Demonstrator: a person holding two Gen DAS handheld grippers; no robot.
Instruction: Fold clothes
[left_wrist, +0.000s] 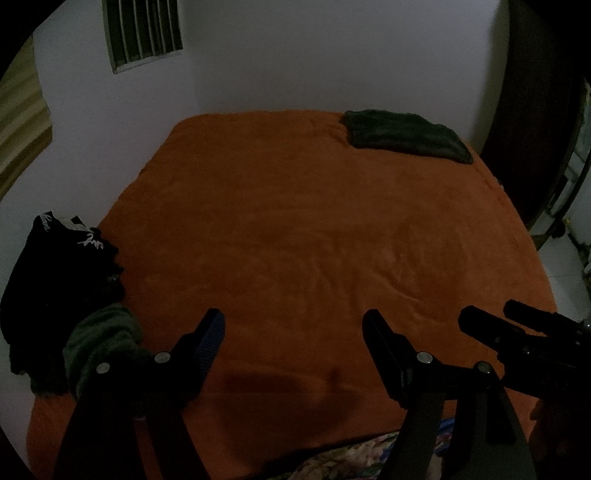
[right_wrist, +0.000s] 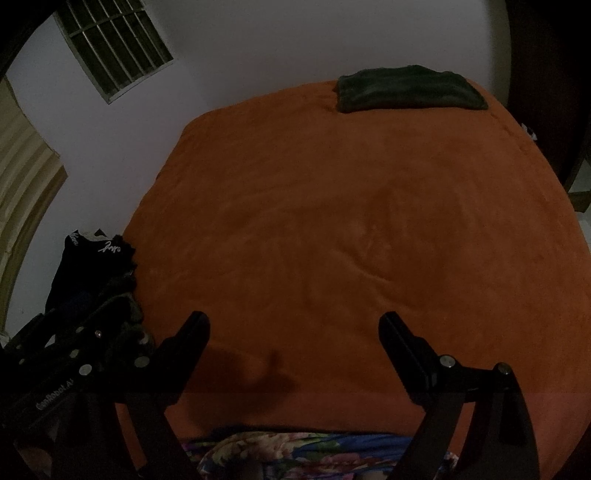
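Observation:
A heap of unfolded clothes lies at the bed's left edge: a black garment with white lettering (left_wrist: 59, 266) (right_wrist: 92, 266) and a grey-green one (left_wrist: 99, 343) below it. A folded dark green garment (left_wrist: 406, 134) (right_wrist: 410, 88) rests at the far right corner of the orange bed cover (left_wrist: 314, 229) (right_wrist: 351, 221). My left gripper (left_wrist: 295, 325) hovers open over the near part of the bed, nothing between its fingers. My right gripper (right_wrist: 293, 328) is open too, beside it on the right, and shows in the left wrist view (left_wrist: 495, 317).
White walls (left_wrist: 295, 55) close the bed's left and far sides, with a barred window (left_wrist: 142, 31) high up. A dark wooden door or wardrobe (left_wrist: 535, 110) stands at the right. Floral fabric (right_wrist: 295, 454) lies at the bed's near edge. The room is dim.

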